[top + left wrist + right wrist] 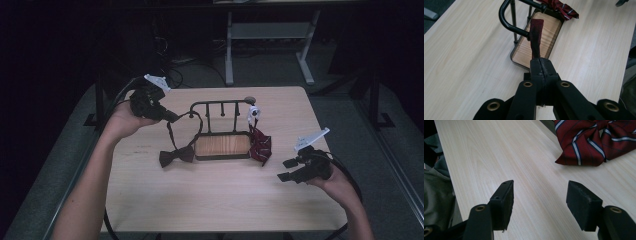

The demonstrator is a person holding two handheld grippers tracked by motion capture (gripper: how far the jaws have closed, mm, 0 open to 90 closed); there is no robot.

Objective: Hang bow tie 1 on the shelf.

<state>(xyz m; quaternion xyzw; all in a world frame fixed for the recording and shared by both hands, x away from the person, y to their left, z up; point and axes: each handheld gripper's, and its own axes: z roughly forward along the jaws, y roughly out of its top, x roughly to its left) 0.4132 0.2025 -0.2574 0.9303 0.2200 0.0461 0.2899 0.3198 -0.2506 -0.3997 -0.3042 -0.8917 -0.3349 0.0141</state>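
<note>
A light wooden table (210, 200) stands on grey carpet floor (395, 150) in a dim room, with the white legs of another desk (270, 35) at twelve o'clock beyond it and darkness at nine and three o'clock.

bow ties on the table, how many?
2. Dark maroon bow tie lies left of the black wire rack, its strap pinched by the left gripper; red striped bow tie at the rack's right end.
</note>
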